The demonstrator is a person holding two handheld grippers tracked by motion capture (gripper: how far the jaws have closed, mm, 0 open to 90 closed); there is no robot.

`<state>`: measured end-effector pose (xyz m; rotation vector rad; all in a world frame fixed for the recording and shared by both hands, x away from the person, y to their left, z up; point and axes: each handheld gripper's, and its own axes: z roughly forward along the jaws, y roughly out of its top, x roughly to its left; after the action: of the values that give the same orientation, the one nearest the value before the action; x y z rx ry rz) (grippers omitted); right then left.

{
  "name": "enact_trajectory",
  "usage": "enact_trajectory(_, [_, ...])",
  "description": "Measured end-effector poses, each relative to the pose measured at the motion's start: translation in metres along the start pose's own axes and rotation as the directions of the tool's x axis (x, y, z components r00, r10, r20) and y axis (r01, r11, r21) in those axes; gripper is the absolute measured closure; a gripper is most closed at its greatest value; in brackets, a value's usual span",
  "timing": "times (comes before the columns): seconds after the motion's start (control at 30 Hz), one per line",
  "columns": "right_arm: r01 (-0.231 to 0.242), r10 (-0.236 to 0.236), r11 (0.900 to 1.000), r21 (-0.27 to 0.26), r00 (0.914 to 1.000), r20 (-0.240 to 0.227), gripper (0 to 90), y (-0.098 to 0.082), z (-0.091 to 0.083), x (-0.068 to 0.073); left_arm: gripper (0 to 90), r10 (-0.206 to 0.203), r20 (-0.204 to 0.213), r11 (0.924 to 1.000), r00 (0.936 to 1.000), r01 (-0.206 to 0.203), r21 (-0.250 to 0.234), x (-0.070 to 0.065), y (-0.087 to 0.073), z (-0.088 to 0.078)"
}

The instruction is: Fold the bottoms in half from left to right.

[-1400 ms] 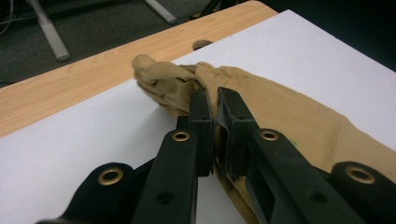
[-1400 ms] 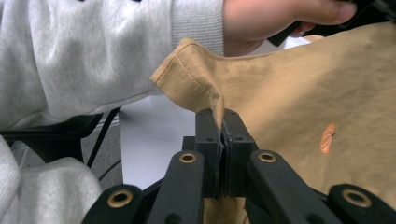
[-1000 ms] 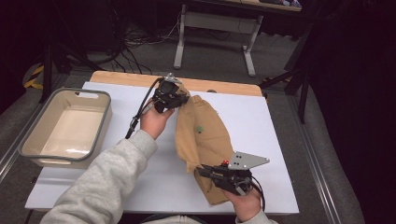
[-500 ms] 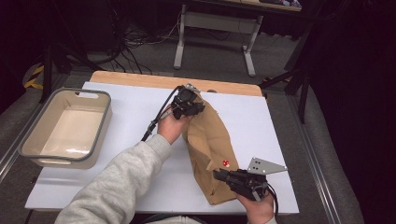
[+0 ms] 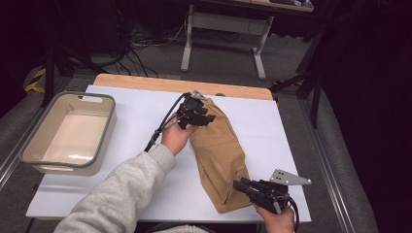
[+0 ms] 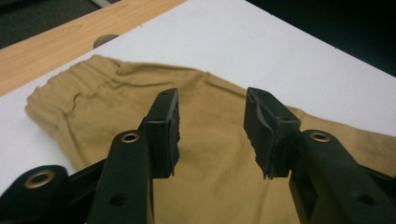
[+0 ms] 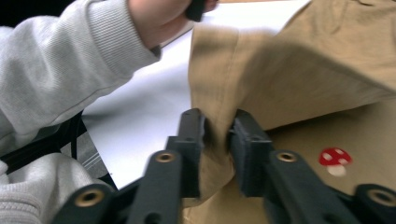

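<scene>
Khaki cloth, soft and matte, lies folded into a long narrow slab on your white tabletop (image 5: 121, 116) — those tan trousers (image 5: 221, 150) run from the far wooden edge strip (image 5: 145, 83) down toward your near right corner. Your left hand-held gripper (image 5: 204, 116) hovers over the gathered, elastic-puckered waistband end; its jaws have just been opening, and in the left gripper view the ribbed black pads (image 6: 168, 126) stand apart above the fabric with nothing pinched between them. Your right hand-held gripper (image 5: 240, 184) sits at the near hem end, the grey three-cornered plate on top. Its jaws have just been easing wider too, yet in the right gripper view a bunched fold of the cloth (image 7: 217, 135) sits squeezed between the pads, so that one is clamped on the trousers. There's a small red mushroom patch (image 7: 335, 158) with white dots beside it. Off to your left, well apart, rests a smooth cream rectangular tub (image 5: 104, 133) with rounded corners and a grey rim.
</scene>
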<state>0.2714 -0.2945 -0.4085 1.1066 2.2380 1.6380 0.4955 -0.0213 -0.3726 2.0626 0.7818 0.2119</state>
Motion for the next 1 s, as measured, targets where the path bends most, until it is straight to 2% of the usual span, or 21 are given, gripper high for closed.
enact_trajectory(0.1, [-0.019, 0.02, 0.999, -0.033, 0.9994, 0.028, 58.3, 0.0, -0.01, -0.003, 54.4, -0.014, 0.003, 0.9999, 0.9999, 0.014, 0.004, 0.003, -0.009, -0.007])
enact_trajectory(0.13, [-0.016, 0.018, 0.998, -0.052, 0.9988, 0.046, 52.2, 0.001, -0.014, -0.003, 54.3, -0.016, 0.001, 0.9998, 0.9999, 0.016, 0.008, 0.004, -0.012, -0.009])
enact_trajectory(0.17, [-0.01, 0.015, 0.998, -0.069, 0.9974, 0.07, 50.0, 0.002, -0.019, -0.004, 53.9, -0.021, 0.001, 0.9997, 0.9998, 0.021, 0.009, 0.005, -0.015, -0.011])
enact_trajectory(0.27, [0.041, -0.027, 0.994, -0.099, 0.9896, 0.141, 47.7, 0.009, -0.028, -0.003, 53.0, -0.023, 0.005, 0.9997, 0.9997, 0.023, 0.008, 0.007, -0.023, -0.018])
enact_trajectory(0.37, [0.114, -0.097, 0.99, -0.083, 0.9787, 0.181, 54.0, 0.014, -0.028, 0.003, 52.4, -0.025, -0.005, 0.9997, 0.9997, 0.025, 0.006, 0.007, -0.031, -0.023])
enact_trajectory(0.4, [0.135, -0.123, 0.989, -0.059, 0.9768, 0.175, 56.6, 0.016, -0.024, 0.005, 52.3, -0.019, -0.009, 0.9998, 0.9998, 0.019, 0.005, 0.007, -0.033, -0.025])
enact_trajectory(0.5, [0.164, -0.169, 0.985, 0.044, 0.9789, 0.115, 65.3, 0.017, -0.007, 0.009, 52.4, -0.02, -0.008, 0.9997, 0.9998, 0.02, 0.01, 0.008, -0.039, -0.028])
enact_trajectory(0.57, [0.188, -0.202, 0.97, 0.154, 0.9762, 0.079, 67.8, 0.014, 0.009, 0.011, 52.4, -0.025, -0.01, 0.9996, 0.9996, 0.025, 0.007, 0.008, -0.042, -0.03])
enact_trajectory(0.6, [0.199, -0.216, 0.961, 0.189, 0.9739, 0.071, 68.1, 0.013, 0.014, 0.013, 52.4, -0.023, -0.012, 0.9997, 0.9997, 0.023, 0.005, 0.008, -0.044, -0.033])
enact_trajectory(0.63, [0.217, -0.237, 0.947, 0.236, 0.9697, 0.06, 68.6, 0.009, 0.021, 0.014, 52.4, -0.018, -0.008, 0.9998, 0.9998, 0.019, 0.004, 0.008, -0.045, -0.034])
enact_trajectory(0.7, [0.223, -0.243, 0.934, 0.278, 0.9694, 0.038, 68.6, 0.006, 0.029, 0.013, 52.4, -0.025, -0.01, 0.9997, 0.9996, 0.025, 0.006, 0.008, -0.048, -0.036])
enact_trajectory(0.77, [0.23, -0.254, 0.921, 0.314, 0.9666, 0.037, 68.1, 0.002, 0.035, 0.013, 51.9, -0.017, -0.014, 0.9998, 0.9998, 0.017, 0.011, 0.009, -0.049, -0.037])
enact_trajectory(0.87, [0.218, -0.238, 0.91, 0.353, 0.9711, 0.016, 64.7, -0.001, 0.04, 0.011, 51.5, -0.028, -0.018, 0.9995, 0.9994, 0.028, 0.017, 0.011, -0.054, -0.036])
enact_trajectory(1.0, [0.219, -0.236, 0.886, 0.408, 0.9716, -0.008, 64.1, -0.008, 0.049, 0.01, 50.9, -0.024, -0.016, 0.9994, 0.9996, 0.024, 0.024, 0.011, -0.055, -0.036])
